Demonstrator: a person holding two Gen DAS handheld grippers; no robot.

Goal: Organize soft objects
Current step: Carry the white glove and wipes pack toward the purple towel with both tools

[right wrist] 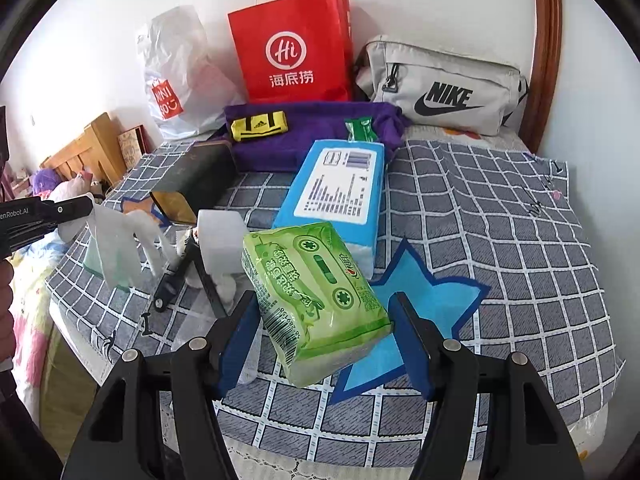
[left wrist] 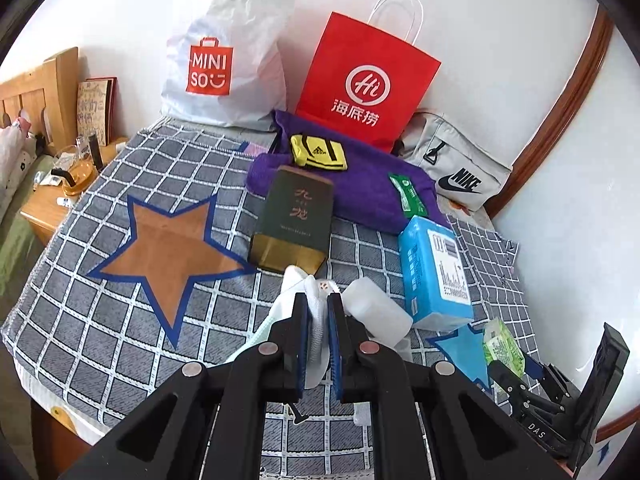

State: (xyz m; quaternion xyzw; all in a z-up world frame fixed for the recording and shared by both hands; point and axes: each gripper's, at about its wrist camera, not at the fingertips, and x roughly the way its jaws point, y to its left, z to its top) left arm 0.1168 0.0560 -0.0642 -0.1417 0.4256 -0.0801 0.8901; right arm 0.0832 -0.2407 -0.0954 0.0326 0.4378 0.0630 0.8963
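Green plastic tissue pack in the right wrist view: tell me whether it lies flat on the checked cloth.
No: the green plastic tissue pack is lifted, tilted, between the right tongs.

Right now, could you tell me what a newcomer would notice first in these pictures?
Probably the red paper bag standing against the back wall, beside the white Miniso bag. Nearer, the right gripper is closed on a green tissue pack, and the left gripper pinches a white glove above the checked cloth.

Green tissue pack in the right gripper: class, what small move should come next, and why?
Probably lower the green tissue pack onto the blue star just beneath it. The right gripper holds it lifted above the checked cloth, and the left gripper is busy, shut on a white glove.
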